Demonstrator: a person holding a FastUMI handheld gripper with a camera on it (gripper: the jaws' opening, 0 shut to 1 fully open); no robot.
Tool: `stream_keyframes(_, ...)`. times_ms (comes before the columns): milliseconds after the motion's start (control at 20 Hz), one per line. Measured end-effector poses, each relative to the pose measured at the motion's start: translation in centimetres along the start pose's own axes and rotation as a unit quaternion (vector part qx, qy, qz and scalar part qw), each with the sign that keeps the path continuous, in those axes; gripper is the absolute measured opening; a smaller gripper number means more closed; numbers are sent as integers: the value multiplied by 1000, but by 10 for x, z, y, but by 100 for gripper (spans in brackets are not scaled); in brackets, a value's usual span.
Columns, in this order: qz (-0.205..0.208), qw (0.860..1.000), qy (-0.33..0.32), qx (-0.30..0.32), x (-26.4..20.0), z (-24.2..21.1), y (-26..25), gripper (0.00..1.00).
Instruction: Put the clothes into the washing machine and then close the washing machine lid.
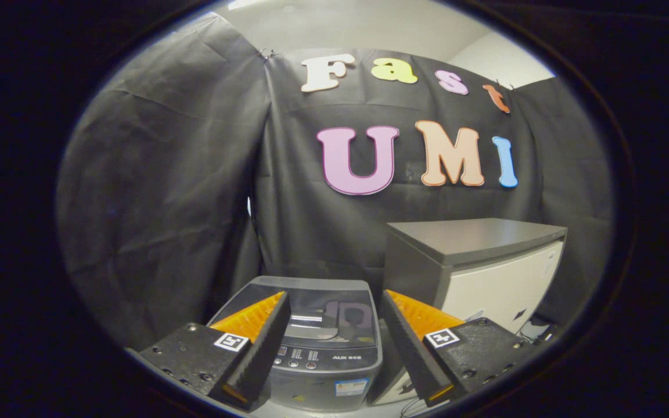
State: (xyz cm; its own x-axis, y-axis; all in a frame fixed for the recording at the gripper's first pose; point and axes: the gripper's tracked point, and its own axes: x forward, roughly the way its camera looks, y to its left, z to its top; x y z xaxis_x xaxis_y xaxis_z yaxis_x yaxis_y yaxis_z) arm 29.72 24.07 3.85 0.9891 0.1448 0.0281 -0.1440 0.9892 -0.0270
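"AUX" is printed on the washing machine, seen between and beyond the released claw; its lid is shut.

The washing machine is standing on the floor ahead of the gripper, framed between its two spread fingers, with its lid lying closed on top. A cabinet is standing just to its right (slightly farther back). The booth's cloth wall is hanging behind both.
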Motion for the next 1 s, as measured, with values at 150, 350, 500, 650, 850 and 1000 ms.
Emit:
stream_keyframes(150,3,1000,-21,-2,-33,20,-21,95)
stream_keyframes(350,1,998,-55,1,-70,49,-46,95)
stream_keyframes(500,-1,996,-90,-16,-90,70,-60,95)
stream_keyframes(650,-3,994,-107,-34,-116,82,-71,95)
stream_keyframes(850,-20,993,-115,-30,-151,86,-96,96)
stream_keyframes(1000,-28,992,-124,-15,-165,84,-110,96)
